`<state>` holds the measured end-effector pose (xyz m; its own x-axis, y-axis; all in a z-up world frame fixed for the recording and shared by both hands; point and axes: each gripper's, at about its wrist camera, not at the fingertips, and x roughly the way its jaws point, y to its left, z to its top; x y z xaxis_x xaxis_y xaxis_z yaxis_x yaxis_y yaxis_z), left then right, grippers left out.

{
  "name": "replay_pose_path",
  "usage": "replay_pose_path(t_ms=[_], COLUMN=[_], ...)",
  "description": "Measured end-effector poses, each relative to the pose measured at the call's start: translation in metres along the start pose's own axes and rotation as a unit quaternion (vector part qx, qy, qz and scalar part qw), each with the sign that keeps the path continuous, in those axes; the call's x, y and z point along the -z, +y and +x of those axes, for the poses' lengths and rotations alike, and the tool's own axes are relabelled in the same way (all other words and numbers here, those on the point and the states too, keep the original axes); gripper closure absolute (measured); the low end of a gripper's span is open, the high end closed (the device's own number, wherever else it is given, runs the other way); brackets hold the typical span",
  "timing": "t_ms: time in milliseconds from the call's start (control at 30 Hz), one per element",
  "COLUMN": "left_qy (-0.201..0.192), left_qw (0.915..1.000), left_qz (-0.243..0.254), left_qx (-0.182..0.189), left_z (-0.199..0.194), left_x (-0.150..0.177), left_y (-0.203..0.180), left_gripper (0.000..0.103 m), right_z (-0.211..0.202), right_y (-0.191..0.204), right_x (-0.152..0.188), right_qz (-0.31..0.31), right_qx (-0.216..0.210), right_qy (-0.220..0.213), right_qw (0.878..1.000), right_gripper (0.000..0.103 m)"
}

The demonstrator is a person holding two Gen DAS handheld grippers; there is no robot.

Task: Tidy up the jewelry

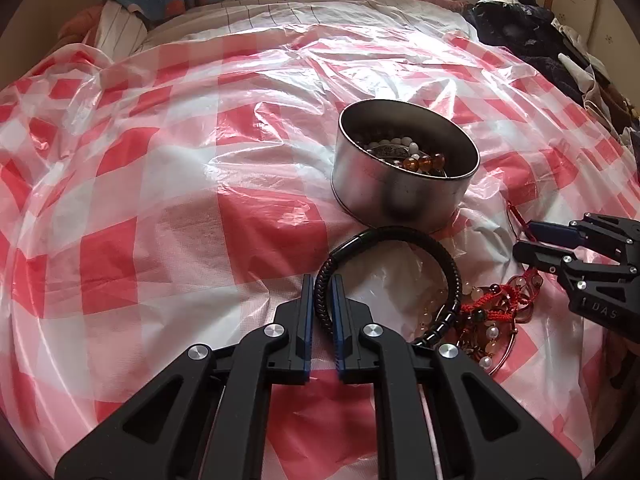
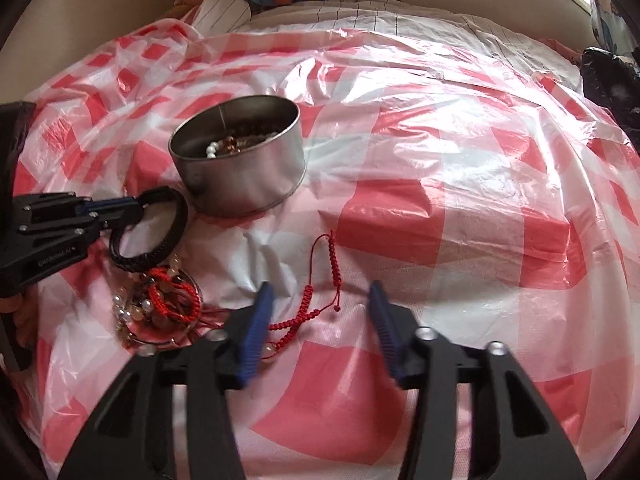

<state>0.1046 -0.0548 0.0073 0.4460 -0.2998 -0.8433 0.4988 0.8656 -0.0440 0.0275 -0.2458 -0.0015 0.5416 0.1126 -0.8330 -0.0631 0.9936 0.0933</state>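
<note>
We see the left gripper (image 1: pixel 321 280) closed on the black braided bracelet (image 1: pixel 400 236), its blue pads pinching the band near the clasp while the rest of the loop lies on the red-and-white checked plastic sheet (image 1: pixel 160 208), just in front of the round metal tin (image 1: pixel 400 192) that already holds beads and pearls. The right gripper (image 2: pixel 320 292) stands with its jaws well apart and nothing pressed between them; the red knotted cord bracelet (image 2: pixel 320 304) lies on the sheet between and just beyond its fingers. To its left sits a tangle of bead and red cord jewelry (image 2: pixel 160 304), beside the black bracelet
</note>
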Motion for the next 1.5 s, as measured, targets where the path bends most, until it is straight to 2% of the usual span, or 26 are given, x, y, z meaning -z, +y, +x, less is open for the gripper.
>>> replay_pose_path(t_ms=[33,333,500,600,700,767,800,833,900,933,967,1000,1033,1133,1200,1367,1500], left_qy=[0.0,-0.001,0.0,0.001,0.002,0.003,0.004,0.004,0.005,0.004,0.004,0.003,0.003,-0.017,-0.034,-0.074,-0.074], left_qw=[1.0,1.0,1.0,1.0,1.0,1.0,1.0,0.9999,0.9999,0.9999,0.9998,0.9997,0.9995,0.9992,0.9986,0.9954,0.9957], left_qz=[0.001,0.002,0.001,0.001,0.002,0.004,0.005,0.006,0.01,0.015,0.02,0.026,0.031,0.024,0.009,-0.015,-0.015], left_qx=[0.002,0.006,0.003,0.003,0.004,0.007,0.008,0.008,0.006,0.003,0.001,0.0,0.004,0.026,0.04,0.059,0.053], left_z=[0.0,-0.002,0.0,0.0,0.001,0.002,0.002,0.003,0.003,0.003,0.003,0.002,0.0,-0.011,-0.021,-0.041,-0.04], left_x=[0.0,-0.001,0.0,0.0,0.0,0.0,0.001,0.001,0.002,0.002,0.002,0.002,0.001,-0.002,-0.005,-0.013,-0.014], left_y=[0.0,0.0,-0.001,-0.001,-0.001,-0.002,-0.003,-0.004,-0.006,-0.007,-0.009,-0.01,-0.011,-0.013,-0.009,-0.002,-0.003], left_gripper=[0.095,0.095,0.095,0.094,0.093,0.09,0.088,0.086,0.086,0.086,0.086,0.091,0.096,0.097,0.097,0.097,0.097], right_z=[-0.002,-0.039,-0.036,-0.033,-0.023,-0.016,-0.013,-0.011,-0.006,-0.002,0.0,0.0,-0.001,-0.01,-0.024,-0.054,-0.052], right_y=[0.003,-0.002,-0.007,-0.009,-0.013,-0.013,-0.011,-0.008,-0.001,0.001,0.003,0.004,0.004,0.003,0.002,0.003,0.004], right_x=[0.0,-0.01,-0.012,-0.012,-0.01,-0.007,-0.006,-0.006,-0.003,-0.002,0.0,0.001,0.001,-0.001,-0.005,-0.014,-0.017], right_qz=[-0.004,0.012,0.025,0.025,0.028,0.031,0.026,0.016,-0.001,-0.006,-0.013,-0.018,-0.016,-0.011,-0.002,-0.002,0.001], right_qx=[-0.007,-0.041,-0.039,-0.023,-0.016,-0.012,-0.007,0.003,0.005,0.007,0.013,0.015,0.005,-0.01,-0.028,-0.043,-0.041], right_qy=[-0.003,-0.087,-0.079,-0.072,-0.045,-0.028,-0.025,-0.021,-0.01,-0.001,0.003,0.005,0.005,-0.016,-0.047,-0.124,-0.124], right_qw=[1.0,0.995,0.996,0.997,0.998,0.999,0.999,1.0,1.0,1.0,1.0,1.0,1.0,1.0,0.998,0.991,0.991], right_gripper=[0.1,0.1,0.1,0.1,0.099,0.079,0.048,0.04,0.04,0.041,0.046,0.073,0.092,0.099,0.099,0.099,0.099])
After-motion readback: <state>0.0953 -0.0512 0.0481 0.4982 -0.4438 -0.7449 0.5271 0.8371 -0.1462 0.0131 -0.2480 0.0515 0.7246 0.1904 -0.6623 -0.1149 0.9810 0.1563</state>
